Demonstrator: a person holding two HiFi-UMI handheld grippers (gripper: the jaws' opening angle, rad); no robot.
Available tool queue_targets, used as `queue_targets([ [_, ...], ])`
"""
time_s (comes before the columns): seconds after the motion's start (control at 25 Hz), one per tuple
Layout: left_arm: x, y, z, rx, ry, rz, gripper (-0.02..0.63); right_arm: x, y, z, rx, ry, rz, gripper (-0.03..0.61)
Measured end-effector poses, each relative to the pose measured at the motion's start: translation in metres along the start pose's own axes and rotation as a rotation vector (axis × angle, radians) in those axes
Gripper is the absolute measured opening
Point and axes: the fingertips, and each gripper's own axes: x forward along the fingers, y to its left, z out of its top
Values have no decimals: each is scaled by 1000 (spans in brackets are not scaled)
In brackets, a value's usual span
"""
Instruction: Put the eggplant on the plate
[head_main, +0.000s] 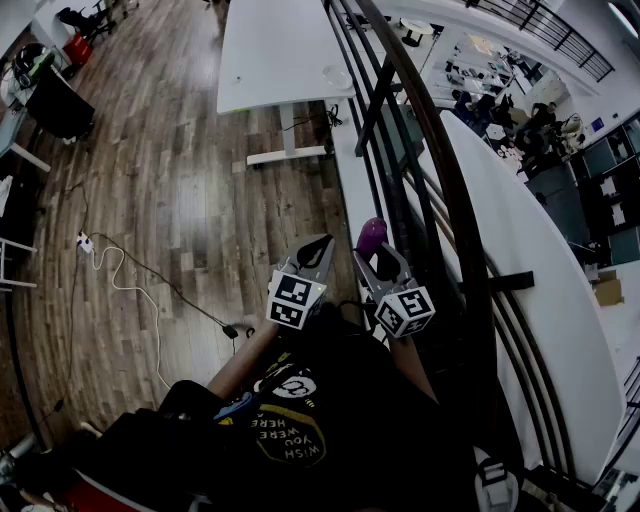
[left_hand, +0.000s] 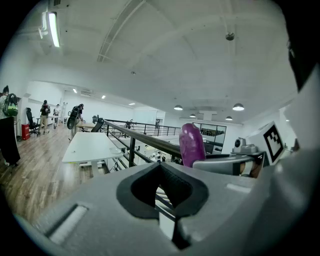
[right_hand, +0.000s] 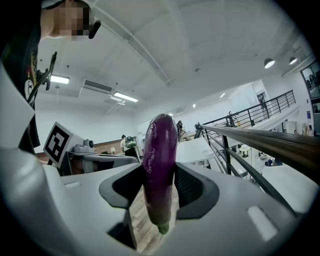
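A purple eggplant (right_hand: 160, 165) stands upright, stem end down, between the pads of my right gripper (right_hand: 160, 186), which is shut on it. In the head view the eggplant (head_main: 371, 236) sticks up from the right gripper (head_main: 376, 260), held close in front of the person's body. My left gripper (head_main: 316, 248) hangs beside it on the left, its jaws closed to a point with nothing in them. From the left gripper (left_hand: 161, 176) view the eggplant (left_hand: 191, 144) shows just to the right. A small round white plate (head_main: 337, 77) lies on a far white table (head_main: 270, 50).
A dark handrail with black bars (head_main: 440, 180) runs diagonally right beside the right gripper. Beyond it is a long white ledge (head_main: 540, 290) and a lower floor. A power strip and white cable (head_main: 85, 241) lie on the wooden floor at the left.
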Motion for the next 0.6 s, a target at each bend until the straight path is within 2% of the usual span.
queue_targets([
  [0.44,-7,4,-8,-7,16,-1,5,3,8,-8,1,13,1,196],
  [0.6,-10,9,-12,-15,22,0,5,5,14,-10,12,-9,31,198],
])
